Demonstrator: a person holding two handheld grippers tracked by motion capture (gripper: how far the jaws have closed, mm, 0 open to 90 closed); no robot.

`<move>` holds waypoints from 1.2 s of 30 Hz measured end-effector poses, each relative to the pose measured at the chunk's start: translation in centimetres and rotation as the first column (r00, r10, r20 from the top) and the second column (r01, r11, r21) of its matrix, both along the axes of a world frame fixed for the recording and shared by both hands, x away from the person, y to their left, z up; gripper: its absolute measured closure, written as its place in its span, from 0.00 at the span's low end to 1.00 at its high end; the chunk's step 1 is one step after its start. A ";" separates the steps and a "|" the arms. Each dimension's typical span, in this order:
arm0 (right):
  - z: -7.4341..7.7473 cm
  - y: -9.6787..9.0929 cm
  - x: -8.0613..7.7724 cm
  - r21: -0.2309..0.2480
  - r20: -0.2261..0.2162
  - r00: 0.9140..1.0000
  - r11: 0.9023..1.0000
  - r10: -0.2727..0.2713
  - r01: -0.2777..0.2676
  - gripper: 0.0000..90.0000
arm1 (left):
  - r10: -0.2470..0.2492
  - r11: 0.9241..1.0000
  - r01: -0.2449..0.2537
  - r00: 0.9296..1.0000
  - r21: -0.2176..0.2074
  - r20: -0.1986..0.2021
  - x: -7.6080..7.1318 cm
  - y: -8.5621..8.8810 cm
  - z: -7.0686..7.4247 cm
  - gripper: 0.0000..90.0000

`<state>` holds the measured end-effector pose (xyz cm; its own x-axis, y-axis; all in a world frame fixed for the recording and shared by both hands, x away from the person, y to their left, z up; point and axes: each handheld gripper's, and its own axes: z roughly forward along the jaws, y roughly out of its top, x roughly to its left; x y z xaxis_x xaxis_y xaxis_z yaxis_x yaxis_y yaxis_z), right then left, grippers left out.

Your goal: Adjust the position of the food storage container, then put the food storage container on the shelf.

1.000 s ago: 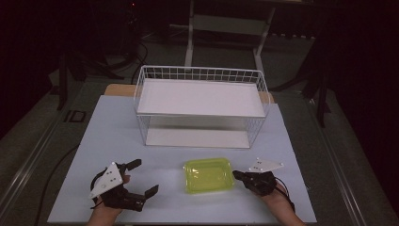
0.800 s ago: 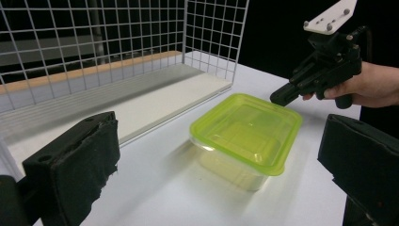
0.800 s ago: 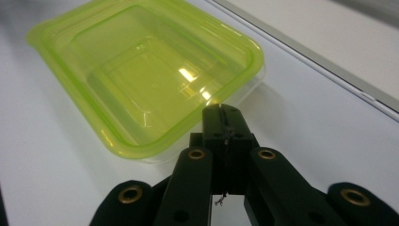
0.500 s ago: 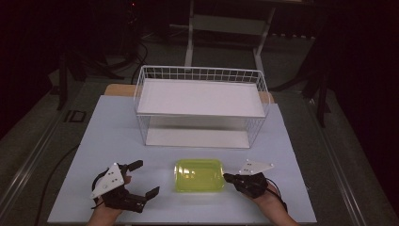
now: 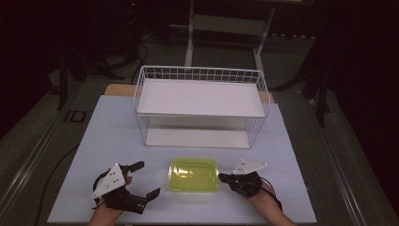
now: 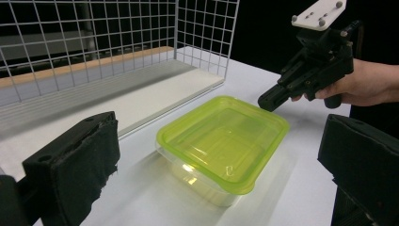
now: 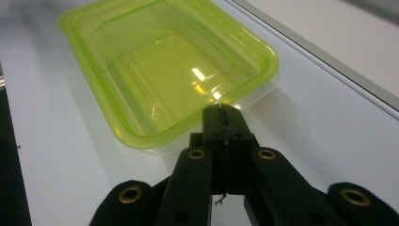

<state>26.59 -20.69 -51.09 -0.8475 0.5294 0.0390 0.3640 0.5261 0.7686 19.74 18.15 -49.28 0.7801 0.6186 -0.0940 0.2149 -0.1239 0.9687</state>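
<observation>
So the yellow-green lidded plastic container (image 5: 194, 174) is sitting on the white table (image 5: 108, 136), in the near middle, just in front of the white wire basket (image 5: 200, 106) and between the two grippers. Its long axis is running left to right across the table, so each short end is facing a gripper. The right gripper (image 5: 225, 178) is the nearer one by far: its jaws are pressed together with nothing between them, and the tip is sitting right at the container's right short edge, looking like it's touching or just about touching the lid rim in the right gripper view (image 7: 221, 113). So the container is lying straight ahead of that closed tip, to its left in the high view. I'm guessing it's nudging the box sideways rather than grabbing it. The left gripper (image 5: 146, 181) is hanging near the container's left end but apart from it, jaws spread wide and holding nothing, with the box lying off to its right.
</observation>
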 end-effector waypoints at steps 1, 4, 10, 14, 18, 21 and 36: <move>0.0 0.1 0.1 -0.001 0.004 1.000 1.000 -0.001 0.001 1.00 | -0.001 1.000 0.001 1.000 0.001 0.000 0.0 0.0 0.0 0.00; 0.0 0.3 0.2 0.002 0.000 1.000 1.000 0.001 -0.001 1.00 | -0.001 1.000 0.001 1.000 0.000 0.000 0.0 0.0 0.0 0.00; 0.0 0.5 0.1 0.005 0.000 1.000 1.000 0.010 -0.010 1.00 | -0.001 1.000 0.001 1.000 -0.001 0.001 0.0 0.1 0.0 0.00; 0.6 0.3 -0.2 0.012 0.015 1.000 1.000 0.011 -0.011 0.93 | 0.000 1.000 0.000 1.000 -0.001 -0.001 0.0 0.0 0.0 0.00; 1.7 -0.2 -0.5 0.046 0.036 0.999 0.999 -0.013 0.011 0.79 | -0.002 1.000 0.002 1.000 0.010 0.001 0.0 -0.1 -0.1 0.00; 2.6 -0.6 -0.8 0.058 0.074 0.997 0.998 -0.015 0.010 0.65 | -0.004 1.000 0.004 1.000 0.007 -0.006 0.1 -0.1 -0.2 0.00; 4.6 -1.1 -2.3 0.142 0.156 0.984 0.988 -0.080 0.058 0.23 | -0.063 0.995 0.071 0.993 0.074 -0.100 1.5 -0.9 1.0 0.00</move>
